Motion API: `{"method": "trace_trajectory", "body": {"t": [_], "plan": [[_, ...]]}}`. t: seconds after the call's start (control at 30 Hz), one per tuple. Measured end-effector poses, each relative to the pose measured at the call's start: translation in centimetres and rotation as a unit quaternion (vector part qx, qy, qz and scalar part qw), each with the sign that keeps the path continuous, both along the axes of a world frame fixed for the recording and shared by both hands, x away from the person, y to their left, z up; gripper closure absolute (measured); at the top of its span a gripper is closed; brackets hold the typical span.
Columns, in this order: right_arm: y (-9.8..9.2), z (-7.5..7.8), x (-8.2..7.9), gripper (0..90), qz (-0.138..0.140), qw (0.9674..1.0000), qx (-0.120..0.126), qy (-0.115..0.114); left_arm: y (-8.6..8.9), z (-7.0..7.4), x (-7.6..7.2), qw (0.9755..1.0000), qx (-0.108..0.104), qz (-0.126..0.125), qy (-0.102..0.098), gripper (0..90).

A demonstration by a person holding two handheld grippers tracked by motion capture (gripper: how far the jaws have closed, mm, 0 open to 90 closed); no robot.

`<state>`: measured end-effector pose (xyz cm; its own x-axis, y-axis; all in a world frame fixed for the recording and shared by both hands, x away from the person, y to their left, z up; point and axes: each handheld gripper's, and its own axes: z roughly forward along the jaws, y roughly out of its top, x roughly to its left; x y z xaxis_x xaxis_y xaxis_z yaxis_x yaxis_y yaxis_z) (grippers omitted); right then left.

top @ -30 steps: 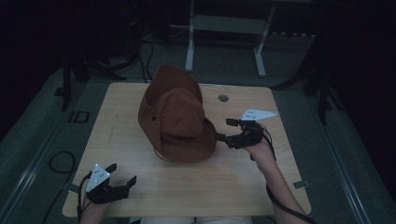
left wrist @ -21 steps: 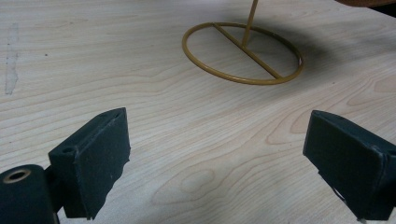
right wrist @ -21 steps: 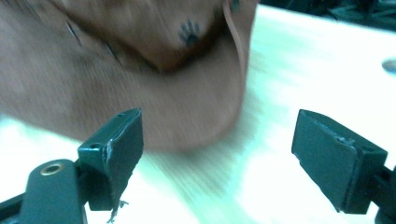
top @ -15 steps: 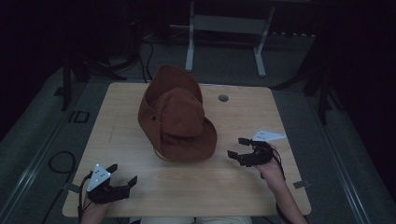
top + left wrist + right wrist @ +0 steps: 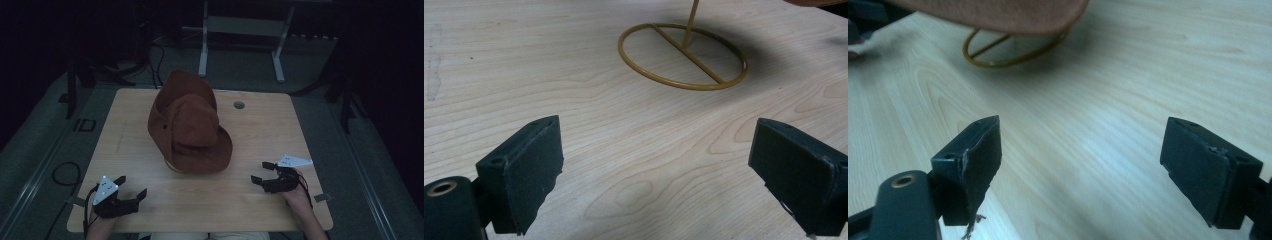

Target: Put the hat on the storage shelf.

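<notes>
Pale wooden tabletop (image 5: 260, 125) carries a brown hat (image 5: 189, 125) at its middle, perched on a yellow wire stand (image 5: 682, 56). Near of the hat and to its left, the left tool (image 5: 131, 189) rests with jaws spread wide, holding nothing. Near-right of the hat, the right tool (image 5: 262, 172) is likewise wide open and empty.

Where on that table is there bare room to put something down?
Bare wood lies left of the hat, right of it around the small hole, and along the near edge between the left gripper and the right gripper. The middle is crowded: the hat sits on a stand whose ring base rests beneath it.
</notes>
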<state>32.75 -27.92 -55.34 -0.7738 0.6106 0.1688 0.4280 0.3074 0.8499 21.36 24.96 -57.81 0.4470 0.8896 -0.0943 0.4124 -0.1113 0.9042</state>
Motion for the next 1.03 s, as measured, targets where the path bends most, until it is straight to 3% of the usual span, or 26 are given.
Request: {"method": "trace_trajectory", "body": {"t": [0.37,0.5,0.67,1.03], "plan": [[-2.3,-0.8,-2.0,16.6,-0.021,0.9995,-0.02,-0.011,-0.1,0.0,0.0,1.0,0.001,-0.001,0.0,8.0],[-3.0,-0.9,-2.3,16.6,-0.037,0.9986,-0.024,-0.03,0.0,0.1,-0.1,1.0,-0.001,0.001,-0.004,8.0],[-3.3,-1.1,-2.4,15.9,-0.049,0.9969,-0.046,-0.042,0.0,0.0,-0.2,1.0,0.002,-0.001,-0.003,8.0],[-2.9,-1.3,-2.5,15.0,-0.045,0.9943,-0.064,-0.072,-0.1,-0.1,-0.1,1.0,0.003,-0.006,0.0,8.0]]}}
